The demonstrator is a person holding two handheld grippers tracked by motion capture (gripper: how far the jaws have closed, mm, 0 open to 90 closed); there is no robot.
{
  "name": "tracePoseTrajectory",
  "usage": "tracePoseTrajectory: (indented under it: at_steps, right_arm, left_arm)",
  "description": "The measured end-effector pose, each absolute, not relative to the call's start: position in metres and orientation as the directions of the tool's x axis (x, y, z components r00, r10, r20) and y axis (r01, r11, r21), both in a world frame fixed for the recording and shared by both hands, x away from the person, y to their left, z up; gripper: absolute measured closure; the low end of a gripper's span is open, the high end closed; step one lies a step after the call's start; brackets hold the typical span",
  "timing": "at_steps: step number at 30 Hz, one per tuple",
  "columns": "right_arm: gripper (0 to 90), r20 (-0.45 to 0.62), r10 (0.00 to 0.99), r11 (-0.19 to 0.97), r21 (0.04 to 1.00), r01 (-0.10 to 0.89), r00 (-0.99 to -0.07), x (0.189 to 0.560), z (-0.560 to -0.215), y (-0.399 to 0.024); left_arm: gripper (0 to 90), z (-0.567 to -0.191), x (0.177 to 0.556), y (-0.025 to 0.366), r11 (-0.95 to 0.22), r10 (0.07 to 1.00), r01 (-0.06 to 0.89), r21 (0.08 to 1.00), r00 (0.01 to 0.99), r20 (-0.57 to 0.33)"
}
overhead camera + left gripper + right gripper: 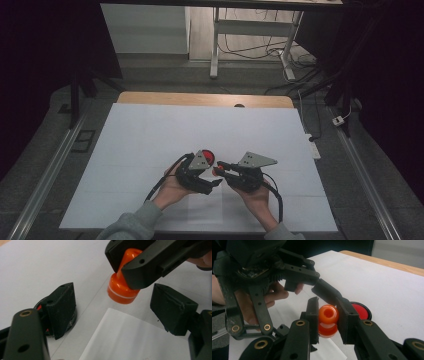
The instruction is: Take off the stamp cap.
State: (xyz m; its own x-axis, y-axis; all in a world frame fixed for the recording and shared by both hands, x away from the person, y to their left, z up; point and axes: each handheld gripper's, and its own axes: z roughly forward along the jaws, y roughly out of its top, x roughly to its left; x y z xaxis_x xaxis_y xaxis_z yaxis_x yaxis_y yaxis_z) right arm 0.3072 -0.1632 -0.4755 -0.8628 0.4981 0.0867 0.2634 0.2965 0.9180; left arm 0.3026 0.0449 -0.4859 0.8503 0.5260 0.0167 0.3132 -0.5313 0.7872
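While my right gripper (327, 322) pinches the narrow neck of the orange stamp (328, 315), its fingers (313, 315) are closed tight on either side of the knob, and the stamp's wider base shows just beneath them. From the left gripper view the same stamp (123, 291) stands with its round base down on the white sheet, a thin pale line running around that base, and my right gripper (140, 262) comes in from above, clamped around the handle. My left gripper (112, 307) has its fingers (61, 306) spread wide with nothing between the pads; the stamp sits just ahead of them, apart from both. Close against the outer side of one left finger lies a round black-rimmed ink pad (43, 312), mostly hidden behind it; in the right gripper view that pad (360, 310) shows its red face just beyond my right fingers. A separate white paper (130, 337) lies on the sheet below my left fingers, its corner pointing toward the stamp's base. Seen from the high view, both of my grippers meet near the middle of the tabletop (150, 135), left gripper (216, 183) and right gripper (219, 165) nearly tip to tip, the ink pad (209, 157) just behind them.
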Motion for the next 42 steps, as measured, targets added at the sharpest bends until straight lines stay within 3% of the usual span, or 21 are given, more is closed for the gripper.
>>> tracePoseTrajectory:
  at_steps: [11, 25, 42]
  right_arm:
    - [72.0, 0.086, 0.496, 0.303, 0.915, 0.265, -0.864, 0.307, -0.477, -0.162]
    - [72.0, 0.094, 0.496, 0.299, 0.915, 0.271, -0.863, 0.307, -0.479, -0.162]
    - [72.0, 0.124, 0.499, 0.272, 0.917, 0.291, -0.858, 0.309, -0.478, -0.165]
  left_arm:
    - [24.2, -0.492, 0.303, 0.039, -0.543, 0.523, 0.318, 0.777, 0.852, 0.017]
    - [42.7, -0.495, 0.303, 0.04, -0.546, 0.528, 0.303, 0.781, 0.848, 0.04]
    - [58.6, -0.496, 0.3, 0.039, -0.568, 0.509, 0.257, 0.782, 0.856, 0.088]
